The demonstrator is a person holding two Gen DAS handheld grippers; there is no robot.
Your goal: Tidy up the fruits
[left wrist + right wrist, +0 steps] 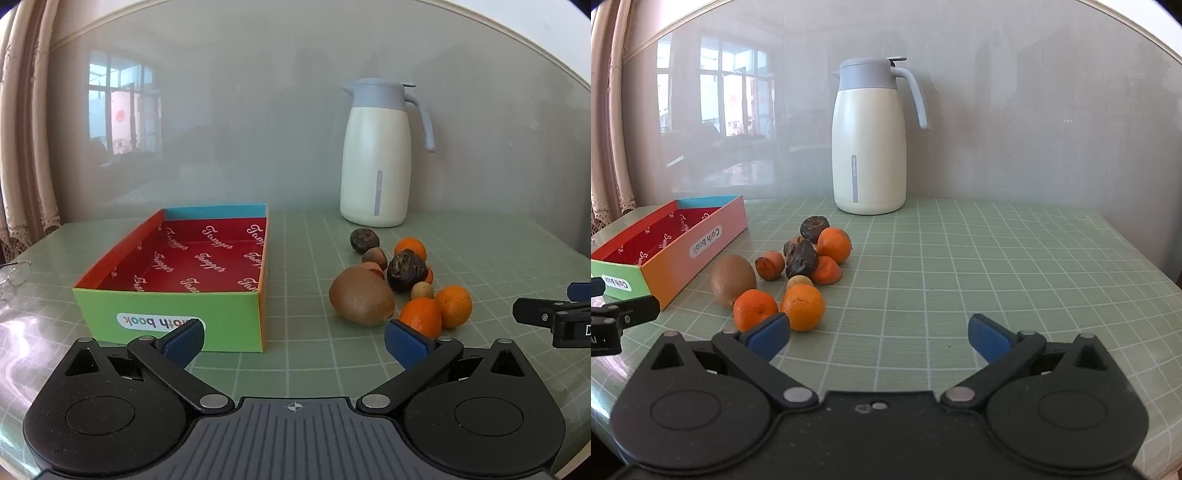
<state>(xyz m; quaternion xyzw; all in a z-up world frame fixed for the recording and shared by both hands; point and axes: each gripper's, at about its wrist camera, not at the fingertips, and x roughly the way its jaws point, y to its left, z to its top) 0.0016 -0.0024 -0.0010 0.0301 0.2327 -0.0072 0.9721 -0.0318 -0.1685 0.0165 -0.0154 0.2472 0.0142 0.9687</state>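
Both grippers hang low over a table covered with a green grid mat [960, 258], and both are spread wide with nothing between the blue pads. The left gripper [293, 341] faces the gap between an open box [177, 295] and a heap of fruit; the box has a green front, an orange side and a red printed lining, and it holds nothing. The right gripper [879, 338] looks over bare mat, its left pad just in front of the nearest fruit. The fruit sits in a loose cluster just beside the box, on its right: a brown kiwi [361, 296] closest to the box, two oranges [803, 307] side by side at the near edge, another orange [833, 244] farther back, an orange piece [827, 271], several dark wrinkled fruits [802, 258] in the middle and back, and a small pale round one [799, 282] among them. Behind the pile stands a cream jug [868, 147] with a grey-blue lid and handle, against a glossy grey wall. A pair of glasses [14, 275] lies at the table's far left edge.
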